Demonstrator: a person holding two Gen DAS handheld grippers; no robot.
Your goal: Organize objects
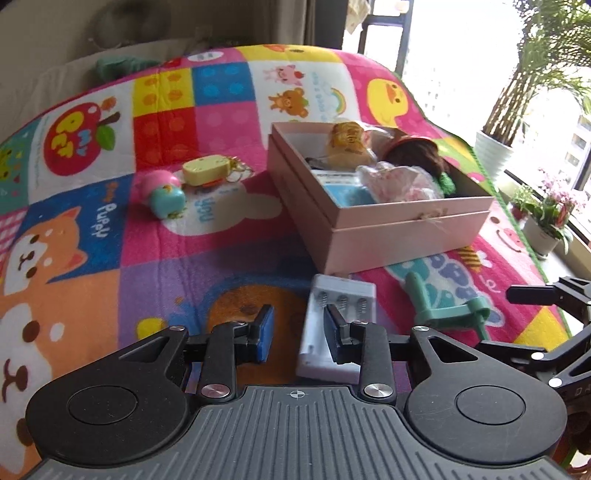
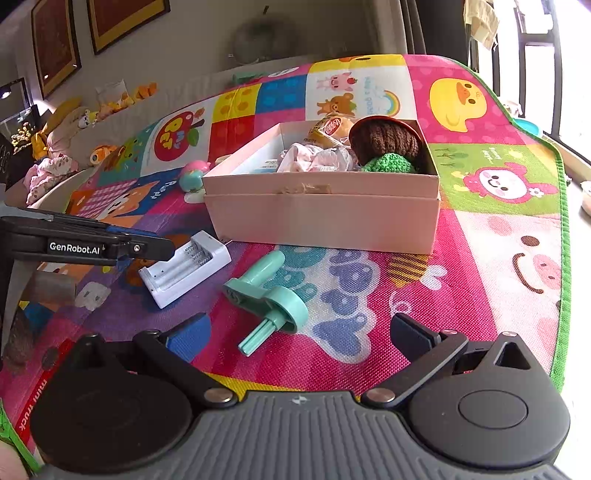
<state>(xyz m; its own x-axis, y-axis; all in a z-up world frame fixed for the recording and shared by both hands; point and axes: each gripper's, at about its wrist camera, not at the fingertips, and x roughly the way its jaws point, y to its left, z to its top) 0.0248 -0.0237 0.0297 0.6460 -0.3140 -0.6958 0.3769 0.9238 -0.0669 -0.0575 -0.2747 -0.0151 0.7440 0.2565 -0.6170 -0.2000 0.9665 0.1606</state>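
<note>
Left gripper [image 1: 299, 325] fingers narrow, partly hiding the white charger [image 1: 334, 325]; right gripper [image 2: 299, 339] fingers wide.

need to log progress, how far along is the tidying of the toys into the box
Partly done: the pink box already holds a doll and a snack pack. In hand: the left gripper is at the white battery charger, nothing gripped. Left: the charger, green crank, cheese keychain, pink-teal toy.

A home living room: a bright cartoon play mat [image 2: 480, 229] covers the surface, stuffed toys [image 2: 110, 103] line a sofa, framed pictures [image 2: 122, 18] hang on the wall, and potted plants [image 1: 546, 218] stand by the window.
</note>
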